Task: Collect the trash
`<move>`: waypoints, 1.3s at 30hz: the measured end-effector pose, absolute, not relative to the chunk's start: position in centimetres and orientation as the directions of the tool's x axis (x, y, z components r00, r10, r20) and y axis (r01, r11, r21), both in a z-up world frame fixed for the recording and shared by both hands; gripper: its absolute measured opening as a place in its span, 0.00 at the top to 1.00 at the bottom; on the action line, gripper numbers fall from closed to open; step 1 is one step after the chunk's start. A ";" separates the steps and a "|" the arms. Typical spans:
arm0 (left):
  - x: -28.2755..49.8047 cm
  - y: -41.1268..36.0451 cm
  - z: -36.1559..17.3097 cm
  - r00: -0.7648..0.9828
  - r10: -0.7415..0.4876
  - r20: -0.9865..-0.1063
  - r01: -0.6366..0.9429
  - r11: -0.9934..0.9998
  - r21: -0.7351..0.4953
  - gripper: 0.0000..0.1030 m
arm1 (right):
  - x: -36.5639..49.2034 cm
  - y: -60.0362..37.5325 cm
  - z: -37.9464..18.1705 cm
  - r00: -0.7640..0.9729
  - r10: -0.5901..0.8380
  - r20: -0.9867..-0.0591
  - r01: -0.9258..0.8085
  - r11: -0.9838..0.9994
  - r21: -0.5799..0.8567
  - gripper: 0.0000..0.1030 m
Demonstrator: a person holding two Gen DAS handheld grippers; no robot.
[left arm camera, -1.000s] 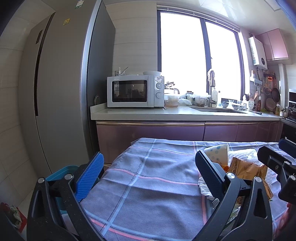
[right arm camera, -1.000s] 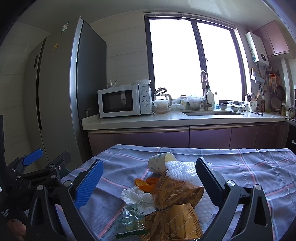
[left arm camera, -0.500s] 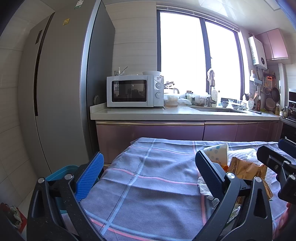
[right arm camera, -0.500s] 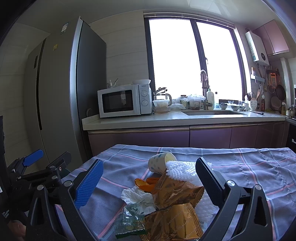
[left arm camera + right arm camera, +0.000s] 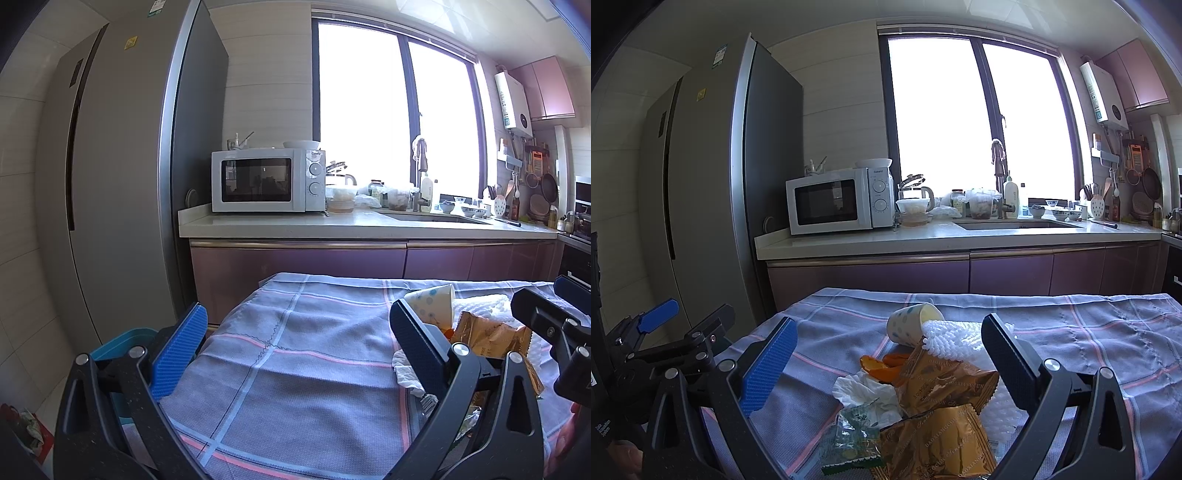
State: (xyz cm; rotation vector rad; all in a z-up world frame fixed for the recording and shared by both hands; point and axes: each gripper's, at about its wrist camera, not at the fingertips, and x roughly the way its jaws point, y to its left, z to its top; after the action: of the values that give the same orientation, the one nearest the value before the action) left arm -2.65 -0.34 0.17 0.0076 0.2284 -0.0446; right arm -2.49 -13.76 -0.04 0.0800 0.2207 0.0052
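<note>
In the left wrist view, the left gripper gaped empty above the checked cloth, the trash pile just right. In the right wrist view, the right gripper stood wide, empty, wrappers between its fingers, paper cup beyond.

Daylight enters through the window — the panes are blown out to pure white in both views. The refrigerator side stands in shade, backlit. Strong fisheye bending at the edges, dark vignetted corners. Focus is sharp mid-frame — the ceiling shows a glare patch.
</note>
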 end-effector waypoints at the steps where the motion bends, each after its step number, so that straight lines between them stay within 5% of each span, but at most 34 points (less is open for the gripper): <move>1: -2.6 -0.4 0.1 0.973 -0.044 -0.227 0.046 0.999 0.003 0.05 | -2.5 -13.8 0.0 0.975 0.013 -0.220 0.005 0.997 0.079 0.06; 11: -2.1 -0.3 -0.4 0.964 -0.073 -0.254 0.075 0.997 -0.004 0.05 | -2.6 -14.3 -0.2 0.974 0.008 -0.227 0.011 0.997 0.083 0.06; 22: -1.0 -3.3 -3.1 0.864 -0.306 -0.400 0.341 0.940 0.018 0.05 | -2.6 -18.6 -3.0 0.931 0.019 -0.365 0.043 0.986 0.160 0.07; 32: -2.1 -7.6 -6.3 0.733 -0.472 -0.490 0.567 0.822 0.058 0.06 | -3.6 -21.5 -6.5 0.866 0.118 -0.487 0.034 0.956 0.292 0.26; 39: -1.2 -9.2 -8.3 0.666 -0.484 -0.567 0.610 0.791 0.042 0.28 | -3.6 -22.1 -8.0 0.823 0.265 -0.503 -0.031 0.904 0.426 0.40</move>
State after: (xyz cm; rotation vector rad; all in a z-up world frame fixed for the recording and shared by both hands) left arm -1.24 -9.24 -8.27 0.2370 0.5677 -0.6239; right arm -3.60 -22.11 -8.01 0.4174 0.5869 0.1626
